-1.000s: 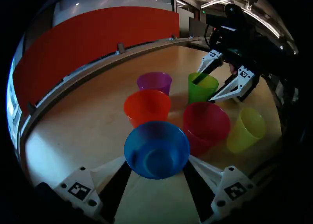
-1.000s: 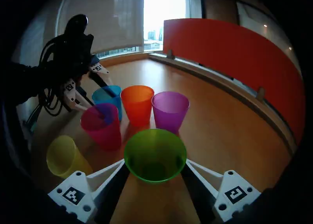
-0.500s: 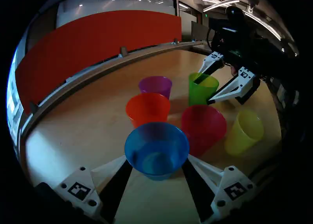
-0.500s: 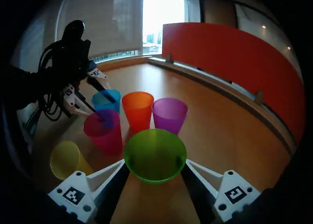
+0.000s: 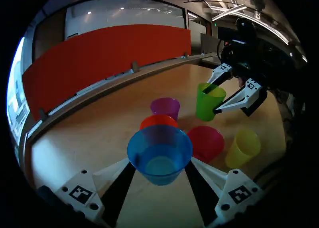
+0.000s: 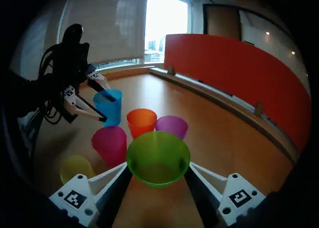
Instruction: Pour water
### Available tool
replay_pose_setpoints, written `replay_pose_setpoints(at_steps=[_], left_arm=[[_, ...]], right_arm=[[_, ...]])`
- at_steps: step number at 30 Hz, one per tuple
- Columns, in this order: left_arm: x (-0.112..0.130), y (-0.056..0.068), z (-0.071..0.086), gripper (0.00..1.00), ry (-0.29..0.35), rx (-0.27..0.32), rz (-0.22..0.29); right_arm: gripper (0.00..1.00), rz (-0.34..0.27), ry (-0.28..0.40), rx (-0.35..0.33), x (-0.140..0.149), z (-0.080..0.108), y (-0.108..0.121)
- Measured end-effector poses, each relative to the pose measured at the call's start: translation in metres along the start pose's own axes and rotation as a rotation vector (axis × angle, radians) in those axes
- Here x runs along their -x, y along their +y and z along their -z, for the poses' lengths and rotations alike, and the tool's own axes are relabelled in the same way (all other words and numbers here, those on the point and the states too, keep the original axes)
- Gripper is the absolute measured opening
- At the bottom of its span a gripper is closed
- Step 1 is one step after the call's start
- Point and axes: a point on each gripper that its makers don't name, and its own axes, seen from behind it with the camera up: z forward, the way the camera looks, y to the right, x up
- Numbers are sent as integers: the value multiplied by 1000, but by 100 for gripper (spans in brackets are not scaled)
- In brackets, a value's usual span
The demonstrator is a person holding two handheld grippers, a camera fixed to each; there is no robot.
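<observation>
Plastic, prob thin & light: we clamp blue cup (image 5: 159, 148) in fingers of left gripper (image 5: 159, 164), green cup (image 6: 158, 156) in right gripper (image 6: 158, 168), both off desk (image 5: 91, 124). Walls likely flex + slip; grip mid-wall, gently.

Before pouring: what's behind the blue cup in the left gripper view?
The orange cup, rim and upper wall showing; the blue cup in the left claw covers the rest. The purple cup stands farther back.

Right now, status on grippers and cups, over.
Left gripper shut on blue cup, right gripper shut on green cup; both held above the table. Purple cup, orange cup, red cup, yellow cup standing between them. No pour yet.
</observation>
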Motion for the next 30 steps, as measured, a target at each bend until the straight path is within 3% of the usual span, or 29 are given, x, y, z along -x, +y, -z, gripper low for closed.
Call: replay_pose_setpoints(at_steps=[23, 30], left_arm=[[-56, 4, 44, 81, 112, -67, -25], [-76, 8, 56, 81, 162, -82, -11]], right_arm=[[87, 46, 116, 37, -61, 46, -5], [87, 59, 150, 49, -77, 61, -8]])
